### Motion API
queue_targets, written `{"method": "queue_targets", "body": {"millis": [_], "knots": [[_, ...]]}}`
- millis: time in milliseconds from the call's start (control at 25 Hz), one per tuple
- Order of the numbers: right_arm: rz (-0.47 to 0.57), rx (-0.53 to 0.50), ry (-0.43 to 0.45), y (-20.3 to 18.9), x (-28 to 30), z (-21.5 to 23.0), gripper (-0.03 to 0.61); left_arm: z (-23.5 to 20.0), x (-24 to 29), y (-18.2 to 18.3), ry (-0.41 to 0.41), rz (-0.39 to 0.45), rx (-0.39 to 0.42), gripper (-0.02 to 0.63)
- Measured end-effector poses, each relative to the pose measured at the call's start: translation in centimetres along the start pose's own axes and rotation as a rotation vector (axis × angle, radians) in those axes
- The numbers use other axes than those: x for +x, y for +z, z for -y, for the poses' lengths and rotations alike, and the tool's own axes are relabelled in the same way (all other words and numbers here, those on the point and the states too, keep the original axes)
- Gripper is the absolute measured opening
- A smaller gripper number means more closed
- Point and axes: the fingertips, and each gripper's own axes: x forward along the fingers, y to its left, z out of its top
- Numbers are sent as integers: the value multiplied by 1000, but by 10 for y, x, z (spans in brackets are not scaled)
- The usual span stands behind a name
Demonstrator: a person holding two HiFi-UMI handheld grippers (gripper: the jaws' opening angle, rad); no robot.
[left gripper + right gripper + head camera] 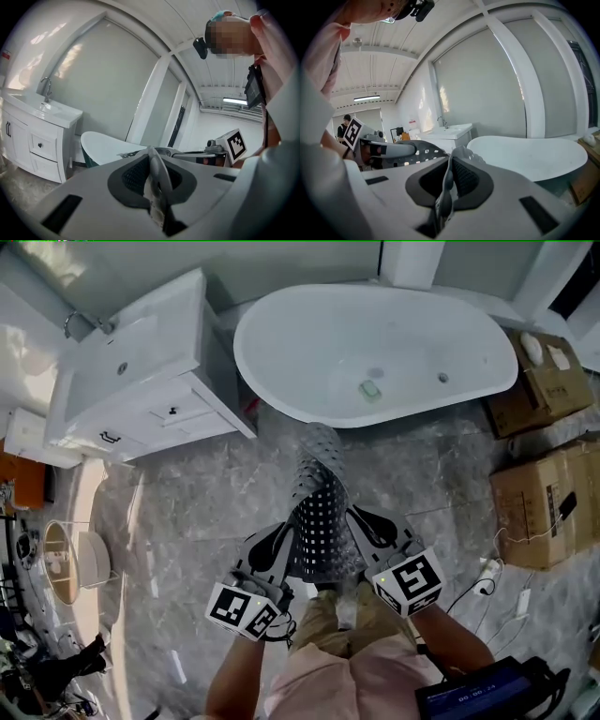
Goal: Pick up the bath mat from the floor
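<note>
Hanging bath mat (319,507), edges nipped inside left claw (286,535), right claw (356,517) (both clamped).

We look down on a white oval bathtub (272,315) with a small pale-green item (371,389) lying on its bottom. To its left stands a white vanity (178,413) whose basin top carries a chrome faucet (86,324). On the grey marble floor (187,512) at the right sit an upper cardboard box (548,390) and a lower cardboard box (544,507) — white cables (492,573) trail just beside the lower one.
</note>
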Motion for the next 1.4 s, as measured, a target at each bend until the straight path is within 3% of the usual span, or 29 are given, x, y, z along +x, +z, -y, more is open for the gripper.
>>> {"method": "queue_targets", "body": {"millis": [400,880,1400], "knots": [[35,32,-89,16,-56,38,29,-1,-23,39,74,44,31,37],[82,66,-206,20,-111,87,29,-10,-48,51,164,77,53,37],[144,85,-253,30,-141,108,29,-27,-72,78,257,148,83,37]]}}
